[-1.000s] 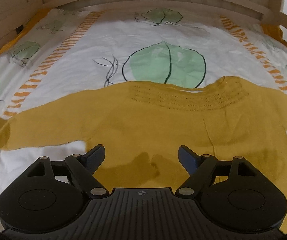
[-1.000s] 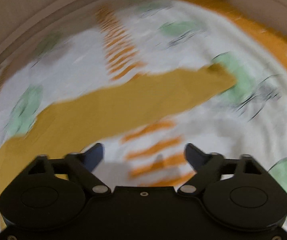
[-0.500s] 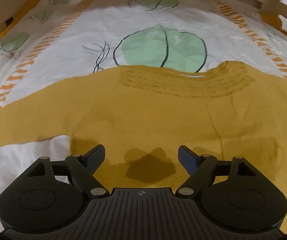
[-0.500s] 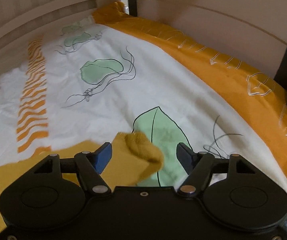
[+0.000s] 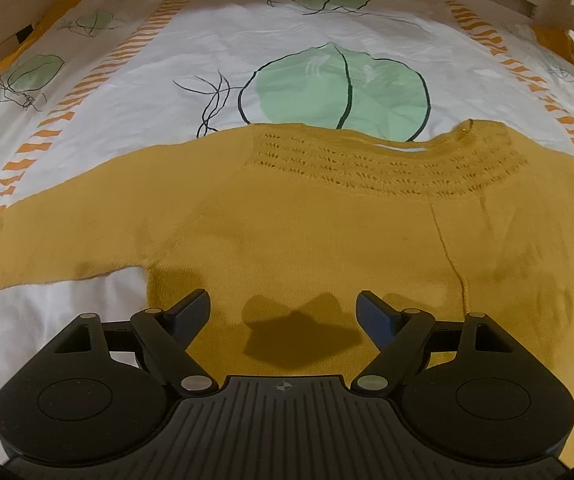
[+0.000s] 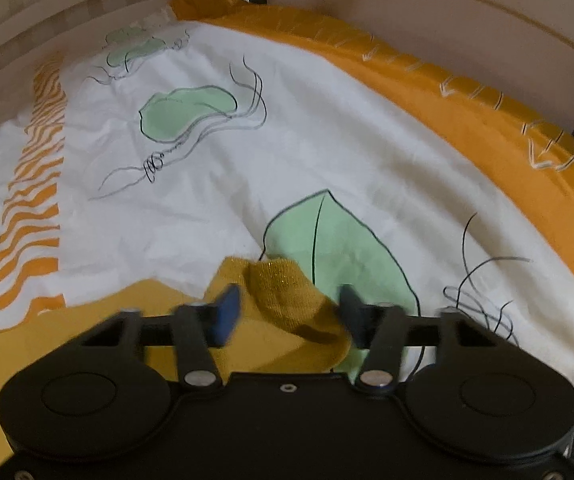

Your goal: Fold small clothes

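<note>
White leaf-print bedsheet (image 5: 215, 60) carries the mustard sweater (image 5: 327, 232) at frame centre. I hold my left gripper (image 5: 283, 312) spread wide above its hem; my right gripper (image 6: 287, 312) straddles the cuff (image 6: 287, 300), unclenched.

We hold our left hand-held gripper (image 5: 283, 312) low and level, its jaws spread wide. Our right hand-held gripper (image 6: 287, 314) has its jaws partly apart.

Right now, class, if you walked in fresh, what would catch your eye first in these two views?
The mustard sweater, spread flat across the leaf-print sheet, fills the left view, with the open left gripper hovering over its hem. In the right view the sweater's cuff lies bunched between the open jaws of the right gripper, beside a green leaf.
</note>
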Demonstrator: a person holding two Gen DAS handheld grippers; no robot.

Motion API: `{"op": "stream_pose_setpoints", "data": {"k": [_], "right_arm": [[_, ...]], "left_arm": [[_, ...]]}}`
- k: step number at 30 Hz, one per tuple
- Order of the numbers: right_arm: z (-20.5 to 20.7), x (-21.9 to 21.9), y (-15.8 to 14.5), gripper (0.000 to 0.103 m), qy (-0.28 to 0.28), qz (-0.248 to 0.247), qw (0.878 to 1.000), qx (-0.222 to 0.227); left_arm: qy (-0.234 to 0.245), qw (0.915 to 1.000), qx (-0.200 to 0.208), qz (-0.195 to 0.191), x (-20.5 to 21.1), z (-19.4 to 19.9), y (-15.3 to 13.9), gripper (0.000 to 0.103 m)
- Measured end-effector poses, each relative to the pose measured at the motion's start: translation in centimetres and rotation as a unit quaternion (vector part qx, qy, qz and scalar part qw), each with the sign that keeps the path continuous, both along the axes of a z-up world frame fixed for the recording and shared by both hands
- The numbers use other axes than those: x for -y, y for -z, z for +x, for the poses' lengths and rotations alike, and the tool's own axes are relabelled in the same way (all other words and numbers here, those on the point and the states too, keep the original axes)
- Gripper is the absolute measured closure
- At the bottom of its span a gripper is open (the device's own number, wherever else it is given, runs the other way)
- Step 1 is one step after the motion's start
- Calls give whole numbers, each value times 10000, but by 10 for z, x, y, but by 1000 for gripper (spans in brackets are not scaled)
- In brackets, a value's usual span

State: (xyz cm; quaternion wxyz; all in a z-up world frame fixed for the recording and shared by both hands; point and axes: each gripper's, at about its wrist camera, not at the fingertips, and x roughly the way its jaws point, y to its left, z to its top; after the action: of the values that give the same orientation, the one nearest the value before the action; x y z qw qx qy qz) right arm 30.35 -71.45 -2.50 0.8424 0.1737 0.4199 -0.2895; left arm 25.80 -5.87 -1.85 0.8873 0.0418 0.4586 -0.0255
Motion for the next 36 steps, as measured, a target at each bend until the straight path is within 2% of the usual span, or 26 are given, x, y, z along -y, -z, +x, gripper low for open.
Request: {"op": "stream_pose_setpoints", "data": {"k": [2, 4, 8, 13, 18, 24, 27, 31, 36], "right_arm": [[-5, 5, 1, 92, -29, 260, 9996, 137], [-14, 9, -4, 92, 130, 367, 9983, 427], [-26, 10, -27, 92, 155, 108, 9979, 624], [-33, -3, -70, 92, -52, -2, 9949, 1012], [-31, -40, -115, 92, -474, -69, 9891, 1390], [-20, -112, -161, 92, -1195, 17, 9775, 1737], [-13, -154, -173, 92, -1546, 152, 9698, 1881], [0, -222, -181, 92, -2164, 355, 9552, 1986], [9, -309, -173, 92, -2875, 788, 9311, 2103]], "left_arm": [[-13, 10000, 8, -11, 0, 0, 0, 23], [-31, 10000, 28, -43, -1, 1, -2, 23], [-66, 9998, 89, -140, -4, 1, -8, 23], [-125, 9993, 181, -312, -10, -1, -20, 23], [-192, 9982, 348, -445, -20, -4, -34, 23], [-302, 9967, 417, -628, -39, -6, -44, 23], [-384, 9960, 420, -695, -52, -7, -47, 23], [-518, 9939, 428, -876, -71, -9, -52, 23], [-791, 9884, 416, -1227, -100, -8, -56, 23]]}}
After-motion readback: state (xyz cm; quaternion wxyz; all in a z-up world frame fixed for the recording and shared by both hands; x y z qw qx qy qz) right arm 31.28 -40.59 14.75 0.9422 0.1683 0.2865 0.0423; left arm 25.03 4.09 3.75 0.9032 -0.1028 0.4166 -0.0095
